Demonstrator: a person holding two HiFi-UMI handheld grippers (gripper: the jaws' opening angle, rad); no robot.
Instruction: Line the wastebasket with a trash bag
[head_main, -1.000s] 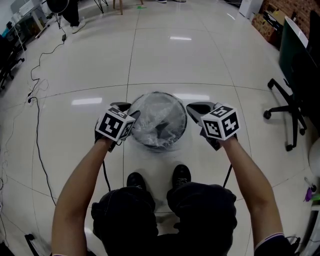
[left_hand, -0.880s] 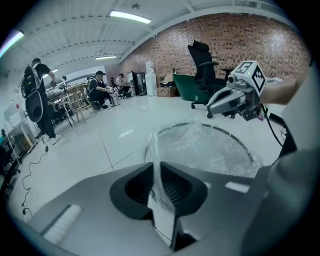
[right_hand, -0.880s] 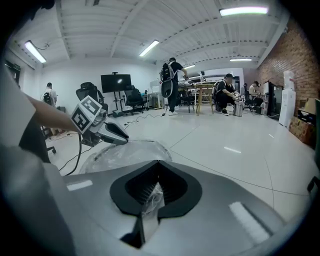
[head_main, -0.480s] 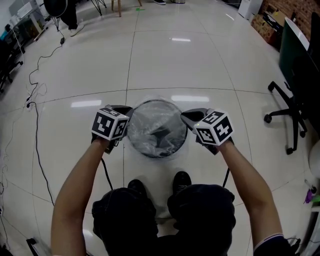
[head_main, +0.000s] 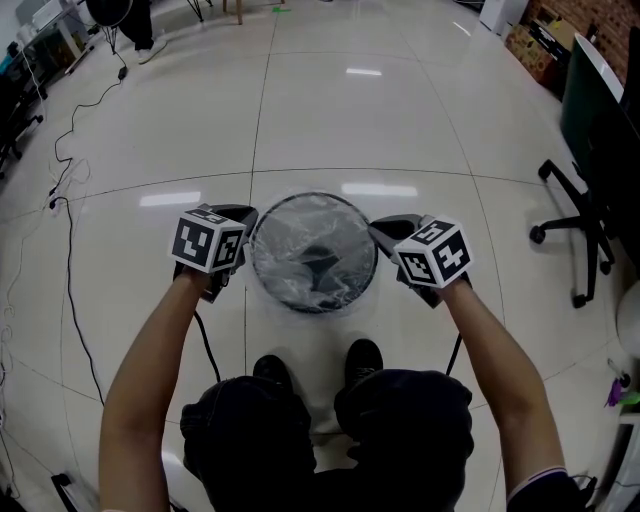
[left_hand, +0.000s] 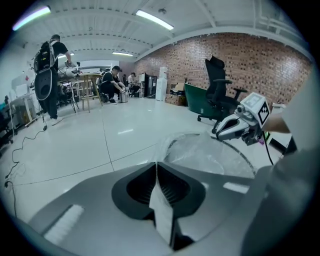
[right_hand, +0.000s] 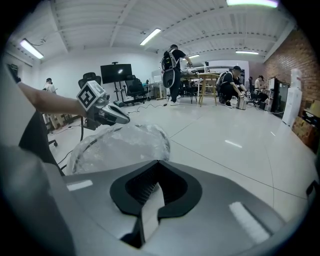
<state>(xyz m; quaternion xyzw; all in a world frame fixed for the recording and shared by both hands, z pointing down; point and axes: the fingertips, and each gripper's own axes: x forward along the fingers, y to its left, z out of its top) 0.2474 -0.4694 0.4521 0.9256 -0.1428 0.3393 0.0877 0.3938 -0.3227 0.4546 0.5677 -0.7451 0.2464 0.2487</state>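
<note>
Left tool (head_main: 250, 216) and right tool (head_main: 377, 229) pinch trash bag (head_main: 300, 256) lining wastebasket (head_main: 313, 196)

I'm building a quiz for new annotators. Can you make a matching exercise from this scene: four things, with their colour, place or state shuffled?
1 trash bag
2 left tool
3 office chair
4 cable

a black, far right
b clear, inside the wastebasket
c trailing over the floor, left
d shut on the bag's edge

Pairs: 1-b, 2-d, 3-a, 4-c
</note>
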